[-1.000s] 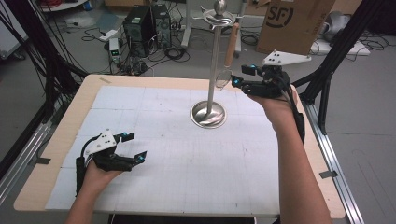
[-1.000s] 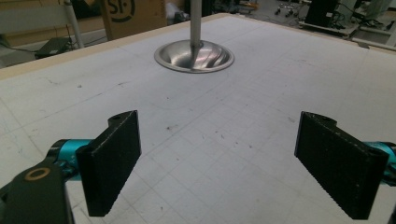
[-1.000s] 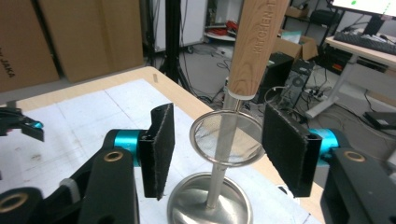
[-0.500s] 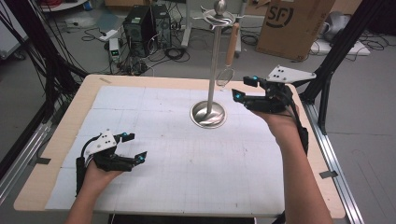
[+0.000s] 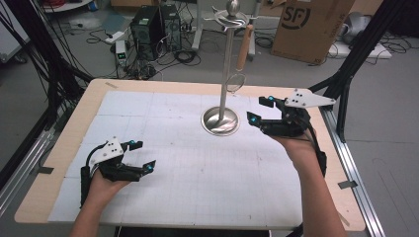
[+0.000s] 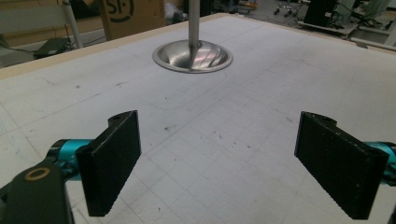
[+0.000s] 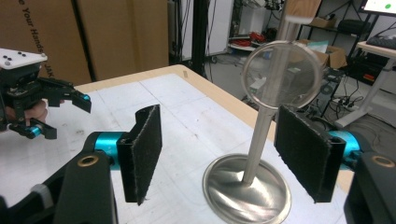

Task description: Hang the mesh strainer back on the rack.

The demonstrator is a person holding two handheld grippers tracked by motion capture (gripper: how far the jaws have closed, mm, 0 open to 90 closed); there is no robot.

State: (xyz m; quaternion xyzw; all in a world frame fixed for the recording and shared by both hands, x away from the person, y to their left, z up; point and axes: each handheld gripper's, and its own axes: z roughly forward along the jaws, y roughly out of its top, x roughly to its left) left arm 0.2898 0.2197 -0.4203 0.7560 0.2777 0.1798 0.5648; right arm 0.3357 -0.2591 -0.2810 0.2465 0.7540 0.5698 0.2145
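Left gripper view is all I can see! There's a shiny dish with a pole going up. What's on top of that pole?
Observer: In the high view the stand ends in a round knob, with arms spreading out just below it.
Operator: Is anything hanging from it?
Observer: Yes, a strainer with a wooden handle hangs from one arm, its round mesh end down beside the pole.
Operator: Where's the other hand-held gripper?
Observer: The right hand-held gripper is held just right of the stand's base, jaws open and empty.
Operator: Is it pointing at the strainer?
Observer: In the right gripper view the strainer's ring sits above and between its open jaws.
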